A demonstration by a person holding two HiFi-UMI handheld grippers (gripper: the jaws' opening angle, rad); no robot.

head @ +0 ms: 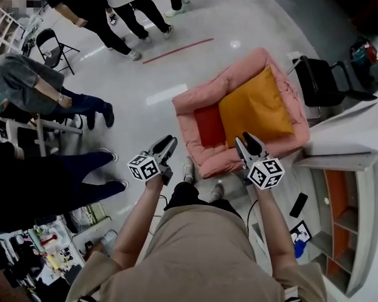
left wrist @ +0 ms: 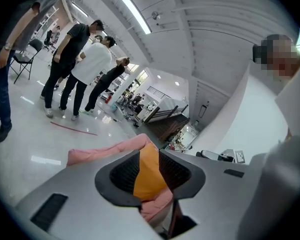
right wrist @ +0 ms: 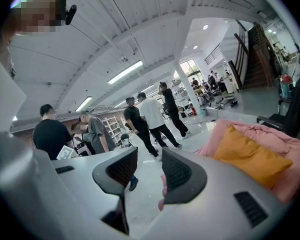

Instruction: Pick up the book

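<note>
Book (head: 209,124): as far as the head view shows, it is the flat red rectangle lying on the seat of the pink armchair (head: 198,150), its right edge just beside the orange cushion (head: 255,109); I cannot tell for sure that it is not a seat pad.

At the far left several people (head: 82,8) stand or sit on the glossy floor (head: 138,112), near a black folding chair (head: 53,46). A red strip (head: 178,50) lies on the floor between them and the armchair.

The left gripper (head: 169,142) is held out short of the armchair's left front corner, well apart from the red rectangle. In the left gripper view this gripper (left wrist: 149,156) has its jaws spread a little, with nothing between the pads. The orange cushion (left wrist: 149,179) and the pink armchair (left wrist: 102,151) show through the gap, farther off.

The right gripper (head: 248,141) hangs over the armchair's front edge, below the orange cushion. In the right gripper view it (right wrist: 149,159) also stands with its jaws apart and empty, with floor and standing people behind the gap. The orange cushion (right wrist: 250,156) and the armchair (right wrist: 290,139) lie off to its right.

Right of the armchair stands a black office chair (head: 324,80). Farther right and nearer is a white shelf unit (head: 359,187) with orange compartments, and a small dark slab (head: 298,204) lies on the floor beside it.
</note>
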